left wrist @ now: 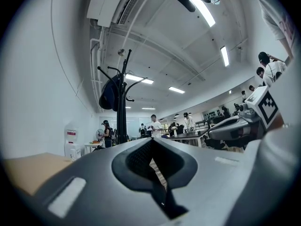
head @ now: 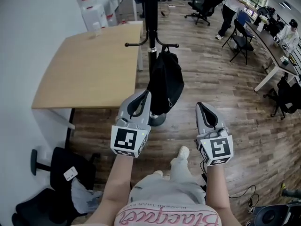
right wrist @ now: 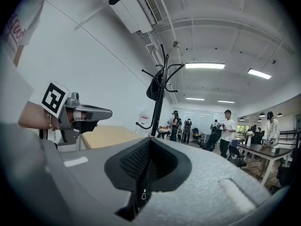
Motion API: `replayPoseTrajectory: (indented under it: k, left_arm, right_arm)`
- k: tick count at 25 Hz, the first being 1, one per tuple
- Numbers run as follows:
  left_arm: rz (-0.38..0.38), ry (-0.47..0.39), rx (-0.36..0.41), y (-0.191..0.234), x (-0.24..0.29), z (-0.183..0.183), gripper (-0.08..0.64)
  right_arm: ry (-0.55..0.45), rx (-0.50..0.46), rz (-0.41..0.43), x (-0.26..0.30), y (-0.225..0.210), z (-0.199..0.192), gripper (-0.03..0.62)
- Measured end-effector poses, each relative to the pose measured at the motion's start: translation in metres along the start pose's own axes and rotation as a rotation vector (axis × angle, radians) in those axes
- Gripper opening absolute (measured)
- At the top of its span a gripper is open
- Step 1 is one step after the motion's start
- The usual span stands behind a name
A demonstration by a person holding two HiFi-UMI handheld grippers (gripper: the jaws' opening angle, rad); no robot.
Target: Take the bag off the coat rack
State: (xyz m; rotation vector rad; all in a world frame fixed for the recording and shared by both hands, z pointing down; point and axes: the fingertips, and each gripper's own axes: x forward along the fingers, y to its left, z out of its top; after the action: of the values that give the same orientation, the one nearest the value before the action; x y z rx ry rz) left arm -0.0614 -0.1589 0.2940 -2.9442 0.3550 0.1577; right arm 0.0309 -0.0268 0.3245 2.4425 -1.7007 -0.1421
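A black bag [head: 164,81] hangs from a hook of the black coat rack [head: 151,13], which stands by the table's corner. My left gripper [head: 146,94] is shut and empty, its tip just short of the bag's lower left side. The right gripper [head: 201,105] is also shut and empty, lower and to the right of the bag. In the left gripper view the bag [left wrist: 109,93] hangs high on the rack [left wrist: 124,102], far beyond the shut jaws [left wrist: 151,142]. The right gripper view shows the bag [right wrist: 154,87] on the rack [right wrist: 162,95] ahead of its shut jaws [right wrist: 149,142].
A wooden table [head: 89,69] stands left of the rack, with a water dispenser [head: 91,8] behind it. A black office chair [head: 56,173] sits at lower left. Desks, chairs and several people [head: 230,8] fill the far right. The person's leg and shoe [head: 182,152] are below.
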Motion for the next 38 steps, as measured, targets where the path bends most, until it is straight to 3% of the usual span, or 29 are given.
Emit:
replayPoseTrajectory:
  k: [8,18,27,30,38]
  left_arm:
    - [0.054,0.018,0.019,0.011,0.039,-0.013,0.014]
    - [0.200,0.068,0.043,0.012,0.118,-0.038,0.014]
    - [0.366,0.105,0.024,0.011,0.171,-0.059,0.014]
    - [0.413,0.115,0.006,0.012,0.179,-0.065,0.043]
    - [0.502,0.142,-0.022,0.020,0.182,-0.081,0.161]
  right_arm:
    - [-0.023,0.009,0.055,0.044,-0.032,-0.009,0.003]
    - [-0.043,0.021,0.183,0.111,-0.112,-0.034,0.003]
    - [-0.043,0.002,0.374,0.173,-0.160,-0.052,0.003]
    - [-0.045,-0.011,0.429,0.188,-0.168,-0.055,0.005]
    - [-0.072,0.059,0.540,0.215,-0.167,-0.061,0.154]
